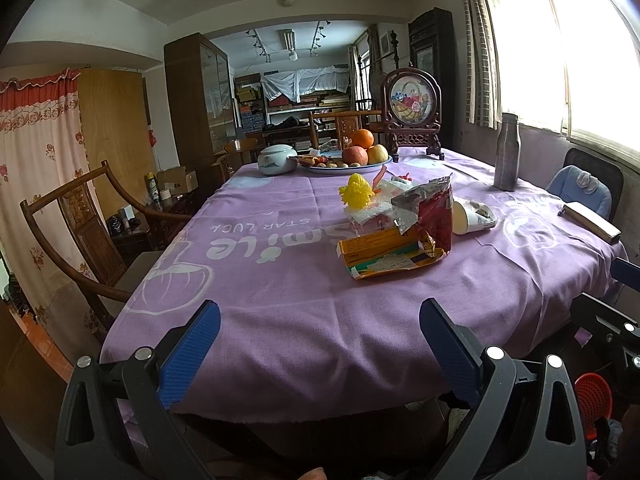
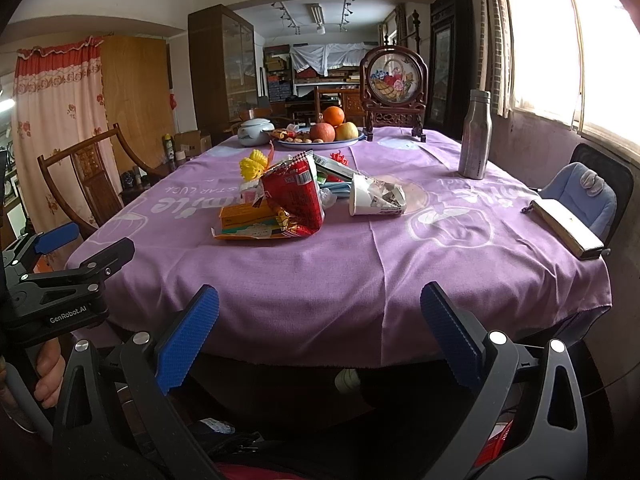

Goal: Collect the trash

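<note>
A heap of trash lies mid-table on the purple cloth (image 1: 304, 320): a torn red snack bag (image 1: 430, 216) (image 2: 298, 196), a flattened orange carton (image 1: 384, 256) (image 2: 250, 222), a tipped paper cup stuffed with crumpled paper (image 1: 472, 216) (image 2: 374, 198), a yellow foam net (image 1: 356, 192) (image 2: 252, 168) and tissue. My left gripper (image 1: 320, 344) is open and empty at the table's near edge, well short of the heap. My right gripper (image 2: 320, 338) is open and empty at the near edge too. The left gripper also shows in the right wrist view (image 2: 86, 244).
A fruit plate (image 2: 320, 138), white lidded jar (image 1: 276, 159), steel bottle (image 2: 476, 136) and framed ornament (image 1: 414, 114) stand at the far side. A long tan case (image 2: 566, 226) lies at the right edge. Wooden chair (image 1: 80, 232) left, black chair with blue cushion (image 2: 584, 192) right.
</note>
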The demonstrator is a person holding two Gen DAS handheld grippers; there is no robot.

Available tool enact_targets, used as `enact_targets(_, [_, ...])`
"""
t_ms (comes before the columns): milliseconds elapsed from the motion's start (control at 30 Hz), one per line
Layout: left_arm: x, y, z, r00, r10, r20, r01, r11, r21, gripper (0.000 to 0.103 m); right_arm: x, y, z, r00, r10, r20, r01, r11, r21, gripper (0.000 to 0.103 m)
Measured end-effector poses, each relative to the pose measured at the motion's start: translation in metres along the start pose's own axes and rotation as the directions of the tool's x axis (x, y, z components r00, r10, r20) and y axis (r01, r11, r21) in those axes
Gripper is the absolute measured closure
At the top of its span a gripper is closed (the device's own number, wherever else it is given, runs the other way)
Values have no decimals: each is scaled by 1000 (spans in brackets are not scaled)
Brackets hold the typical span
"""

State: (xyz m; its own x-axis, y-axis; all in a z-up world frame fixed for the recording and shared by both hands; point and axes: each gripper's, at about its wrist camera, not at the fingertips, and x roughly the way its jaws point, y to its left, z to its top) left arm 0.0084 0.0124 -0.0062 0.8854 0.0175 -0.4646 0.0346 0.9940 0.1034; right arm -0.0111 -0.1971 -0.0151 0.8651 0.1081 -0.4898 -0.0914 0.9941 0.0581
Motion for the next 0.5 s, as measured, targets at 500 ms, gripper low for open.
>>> enact_targets(500, [9, 3, -10, 1000, -4, -29, 4, 1000, 3, 6, 8, 7, -13, 1000, -1, -28, 2, 1000, 10, 7])
